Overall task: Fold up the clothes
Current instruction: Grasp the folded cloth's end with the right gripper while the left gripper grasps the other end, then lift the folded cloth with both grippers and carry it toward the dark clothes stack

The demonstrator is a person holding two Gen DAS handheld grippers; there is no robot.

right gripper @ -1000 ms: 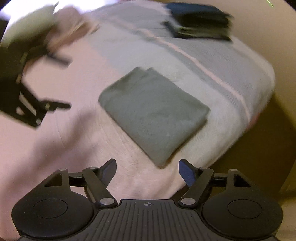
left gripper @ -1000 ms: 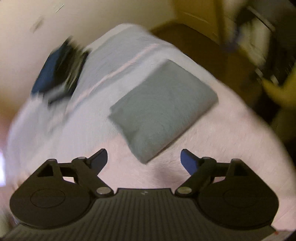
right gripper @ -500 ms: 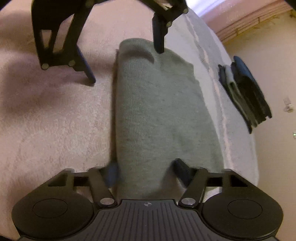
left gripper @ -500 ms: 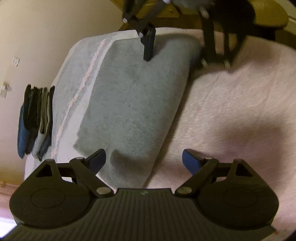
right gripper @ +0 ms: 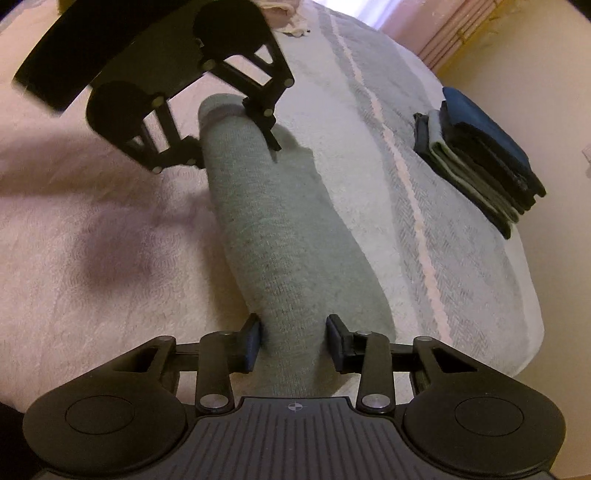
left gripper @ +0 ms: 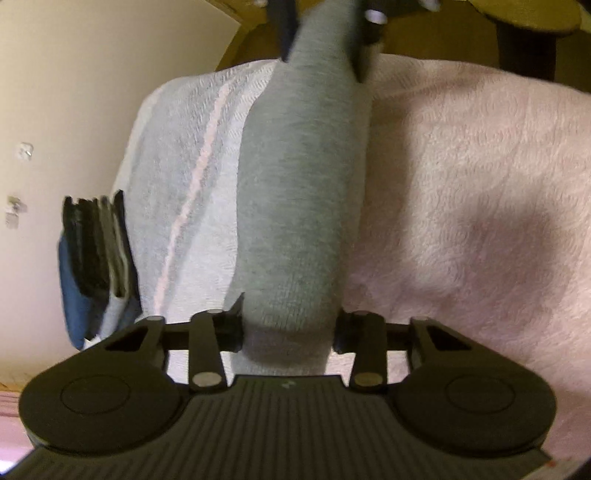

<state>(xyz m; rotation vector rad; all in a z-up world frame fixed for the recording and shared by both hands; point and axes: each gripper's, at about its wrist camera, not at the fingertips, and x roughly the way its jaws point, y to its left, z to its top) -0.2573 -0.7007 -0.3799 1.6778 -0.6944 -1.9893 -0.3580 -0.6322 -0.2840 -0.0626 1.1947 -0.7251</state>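
A folded grey garment point(left gripper: 295, 203) point(right gripper: 291, 236) stretches as a long bundle between my two grippers, above the bed. My left gripper point(left gripper: 288, 325) is shut on its near end in the left wrist view and appears at the far end point(right gripper: 232, 144) in the right wrist view. At the opposite end, the right gripper point(right gripper: 293, 339) is shut on the bundle, also showing at the top point(left gripper: 325, 37) of the left wrist view. The bundle's underside is hidden.
The bed has a pink bedspread point(left gripper: 461, 221) point(right gripper: 92, 240) and a pale grey blanket with a pink stripe point(left gripper: 184, 184) point(right gripper: 406, 184). A stack of folded dark clothes point(left gripper: 96, 266) point(right gripper: 480, 158) sits near the blanket's edge by the wall. Crumpled pale clothes point(right gripper: 284, 14) lie far back.
Both grippers came down from open above the flat folded garment, closed on its opposite ends, and the garment now bunches into a narrow bundle between them.
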